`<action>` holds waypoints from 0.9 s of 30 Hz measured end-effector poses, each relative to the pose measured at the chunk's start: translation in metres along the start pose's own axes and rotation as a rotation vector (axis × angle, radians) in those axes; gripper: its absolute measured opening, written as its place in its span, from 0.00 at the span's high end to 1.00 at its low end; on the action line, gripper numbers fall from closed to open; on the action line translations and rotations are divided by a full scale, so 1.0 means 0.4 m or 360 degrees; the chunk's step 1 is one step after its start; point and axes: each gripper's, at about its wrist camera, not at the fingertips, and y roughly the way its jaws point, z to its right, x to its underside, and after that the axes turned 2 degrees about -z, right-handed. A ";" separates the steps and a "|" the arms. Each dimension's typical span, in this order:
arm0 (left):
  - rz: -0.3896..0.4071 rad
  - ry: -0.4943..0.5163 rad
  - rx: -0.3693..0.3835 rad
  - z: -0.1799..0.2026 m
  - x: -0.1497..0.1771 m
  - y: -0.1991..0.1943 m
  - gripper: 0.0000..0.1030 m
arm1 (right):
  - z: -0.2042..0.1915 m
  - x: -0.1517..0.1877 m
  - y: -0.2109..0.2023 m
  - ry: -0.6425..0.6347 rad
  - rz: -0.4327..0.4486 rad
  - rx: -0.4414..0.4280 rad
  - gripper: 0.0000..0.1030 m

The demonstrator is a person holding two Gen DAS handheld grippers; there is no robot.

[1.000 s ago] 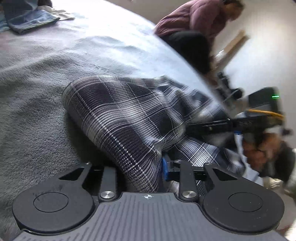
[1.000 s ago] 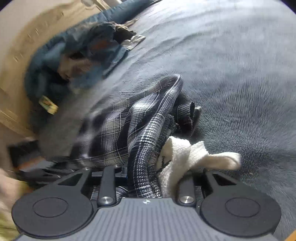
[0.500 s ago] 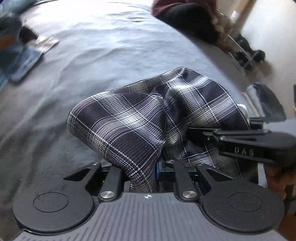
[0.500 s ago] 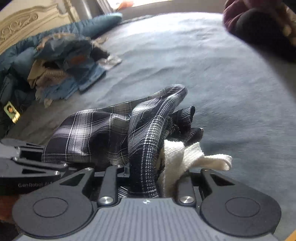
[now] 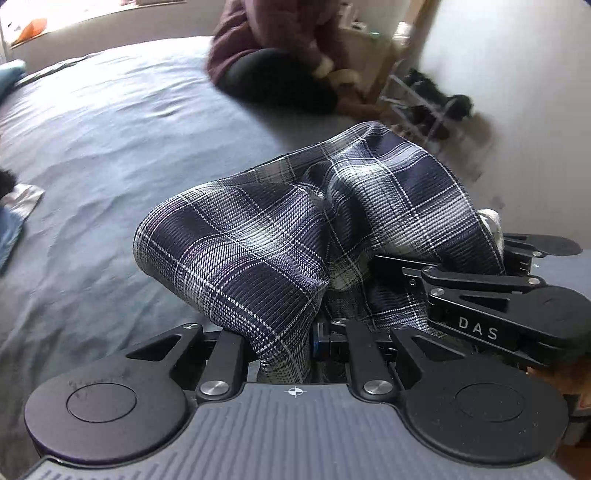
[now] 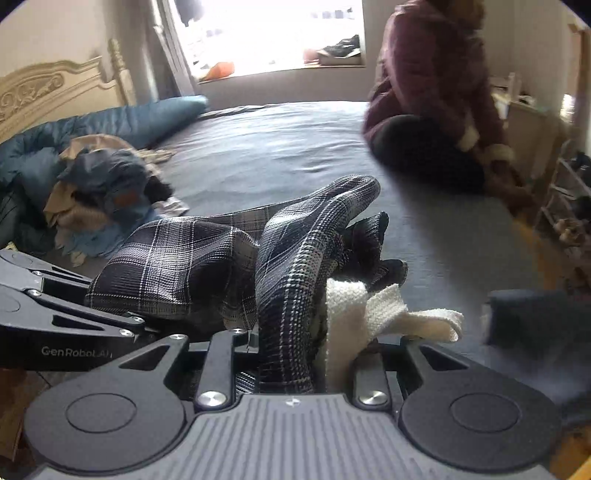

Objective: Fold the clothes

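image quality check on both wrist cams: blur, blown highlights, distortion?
Left wrist: plaid garment sharp, the seated person and shoe rack motion-smeared, bed edge bowed by the fisheye. Right wrist: window blown out to white, clothes pile soft, plaid and white cloth crisp, dark corner vignetting.

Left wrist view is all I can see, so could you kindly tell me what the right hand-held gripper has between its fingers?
Observer: The right hand-held gripper is shut on the plaid garment together with a cream knit fabric.
Operator: Thank you; is any unfolded laundry waiting elsewhere on the bed?
Observer: Yes, a pile of clothes lies on the bed near the carved headboard.
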 end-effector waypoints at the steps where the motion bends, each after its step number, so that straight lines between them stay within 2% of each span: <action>1: 0.0002 0.0014 0.0025 0.017 -0.010 0.006 0.88 | 0.022 -0.004 -0.015 0.0016 0.0000 0.0023 0.71; 9: -0.0026 0.0131 0.0223 0.104 -0.064 0.066 0.88 | 0.125 -0.025 -0.079 0.0141 -0.0054 0.0263 0.71; 17: -0.0069 0.0136 0.0534 0.184 -0.126 0.120 0.88 | 0.208 -0.045 -0.126 0.0259 -0.0122 0.0535 0.71; 22: -0.0105 0.0107 0.0610 0.269 -0.161 0.188 0.88 | 0.305 -0.048 -0.148 0.0260 -0.0152 0.0632 0.71; 27: -0.0136 -0.0009 0.0593 0.376 -0.190 0.308 0.88 | 0.475 -0.040 -0.119 0.0164 -0.0194 0.0615 0.71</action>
